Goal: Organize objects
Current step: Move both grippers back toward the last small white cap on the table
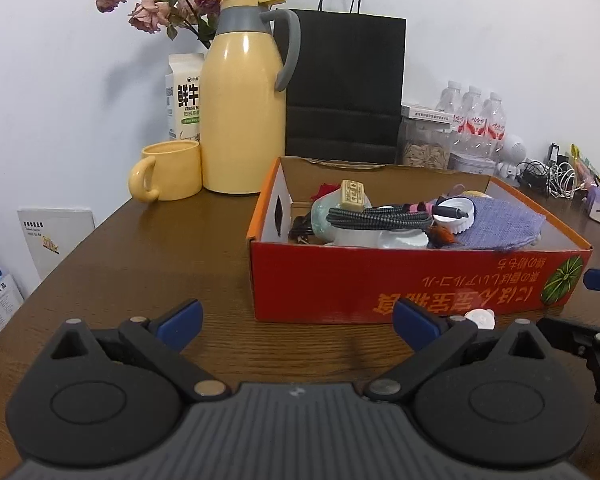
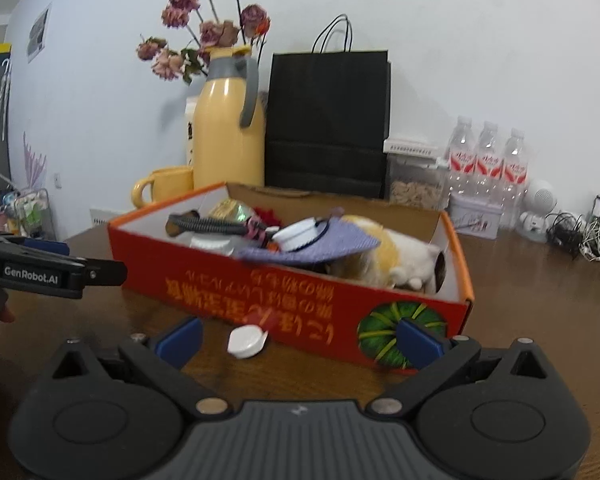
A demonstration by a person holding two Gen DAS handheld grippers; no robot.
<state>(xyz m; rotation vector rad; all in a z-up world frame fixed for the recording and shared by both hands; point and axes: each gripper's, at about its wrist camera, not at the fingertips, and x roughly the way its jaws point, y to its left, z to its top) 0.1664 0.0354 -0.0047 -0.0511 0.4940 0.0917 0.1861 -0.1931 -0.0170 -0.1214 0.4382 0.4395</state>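
A red cardboard box (image 1: pixel 380 280) (image 2: pixel 308 296) stands on the brown table, filled with a braided cable (image 1: pixel 380 216), a purple cloth (image 1: pixel 500 224) (image 2: pixel 324 246), white lids and a plush toy (image 2: pixel 392 256). A small white cap (image 2: pixel 246 340) (image 1: pixel 480 318) lies on the table against the box's near wall. My left gripper (image 1: pixel 296 320) is open, low over the table in front of the box, holding nothing. My right gripper (image 2: pixel 300 336) is open too, with the white cap lying between its blue fingers (image 2: pixel 182 338).
Behind the box stand a yellow thermos jug (image 1: pixel 244 120), a yellow mug (image 1: pixel 172 170), a milk carton (image 1: pixel 184 96), dried roses, a black paper bag (image 1: pixel 344 88), water bottles (image 1: pixel 476 116) and tangled cables (image 1: pixel 552 176). The table's left edge runs near papers (image 1: pixel 52 240).
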